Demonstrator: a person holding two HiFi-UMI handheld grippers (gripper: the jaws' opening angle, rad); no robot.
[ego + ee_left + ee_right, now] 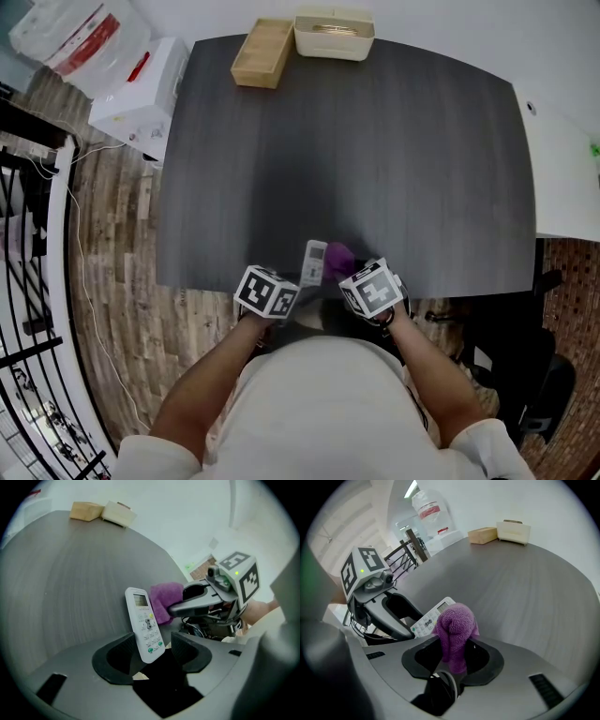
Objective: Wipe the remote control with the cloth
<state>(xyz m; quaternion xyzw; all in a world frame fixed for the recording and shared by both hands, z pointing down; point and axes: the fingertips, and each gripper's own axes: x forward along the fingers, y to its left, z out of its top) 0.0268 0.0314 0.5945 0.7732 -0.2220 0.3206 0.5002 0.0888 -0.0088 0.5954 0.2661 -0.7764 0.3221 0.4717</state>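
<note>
A white remote control [145, 625] with a small screen and coloured buttons stands tilted above the near edge of the dark table [375, 159]. My left gripper [151, 648] is shut on its lower end. A purple cloth [454, 634] hangs bunched from my right gripper [452, 656], which is shut on it. The cloth [166, 599] lies against the remote's right side near its upper half. In the head view the remote [313, 262] and the cloth [338, 261] sit side by side between the two marker cubes.
At the table's far edge are a wooden box [262, 52] and a cream tray [334, 34]. A white carton [141, 94] and a bag stand on the floor at left, beside a black railing [23, 234]. A white table [567, 178] adjoins on the right.
</note>
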